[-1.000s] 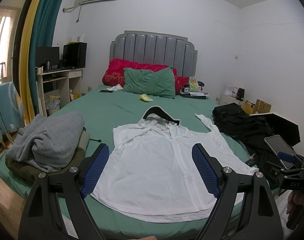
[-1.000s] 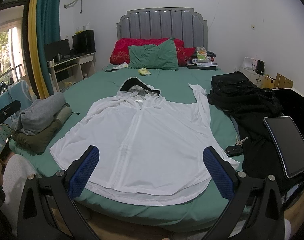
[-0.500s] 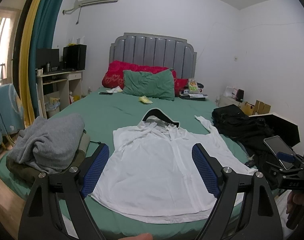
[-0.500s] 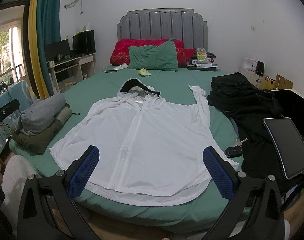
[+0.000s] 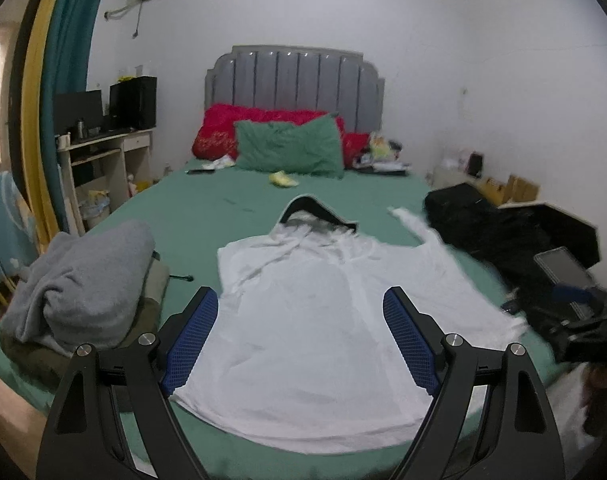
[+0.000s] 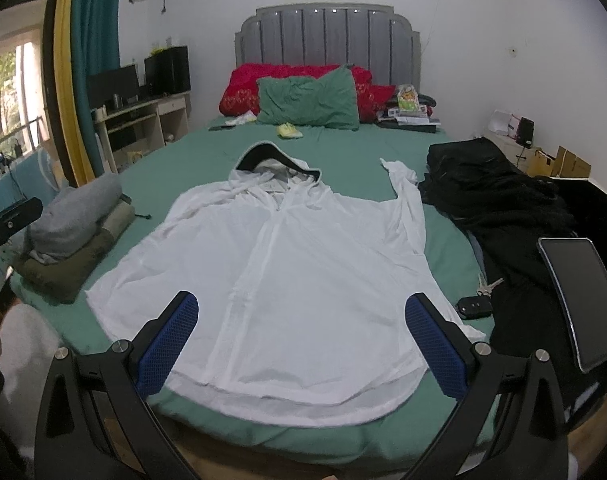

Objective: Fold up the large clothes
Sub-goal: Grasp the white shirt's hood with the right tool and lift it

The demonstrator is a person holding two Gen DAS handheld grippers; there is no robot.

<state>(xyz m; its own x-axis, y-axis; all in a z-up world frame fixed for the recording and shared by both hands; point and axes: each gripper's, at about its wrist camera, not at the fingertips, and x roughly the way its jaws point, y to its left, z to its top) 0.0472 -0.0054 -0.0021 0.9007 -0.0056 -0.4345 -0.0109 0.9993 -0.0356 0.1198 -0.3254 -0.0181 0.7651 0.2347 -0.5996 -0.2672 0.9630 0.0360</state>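
A white hooded zip jacket lies spread flat, front up, on the green bed, hood toward the headboard. It also shows in the right wrist view, with its right sleeve stretched up toward the pillows and its hem near the bed's foot. My left gripper is open and empty, held above the foot of the bed over the jacket's lower half. My right gripper is open and empty, above the jacket's hem.
A pile of folded grey and olive clothes sits at the bed's left edge. Black clothes, a tablet and car keys lie on the right. Pillows and small items lie by the headboard. A desk stands at left.
The left wrist view has tilted and shifted slightly, with motion blur now. The jacket lies as before. Both grippers stay open.
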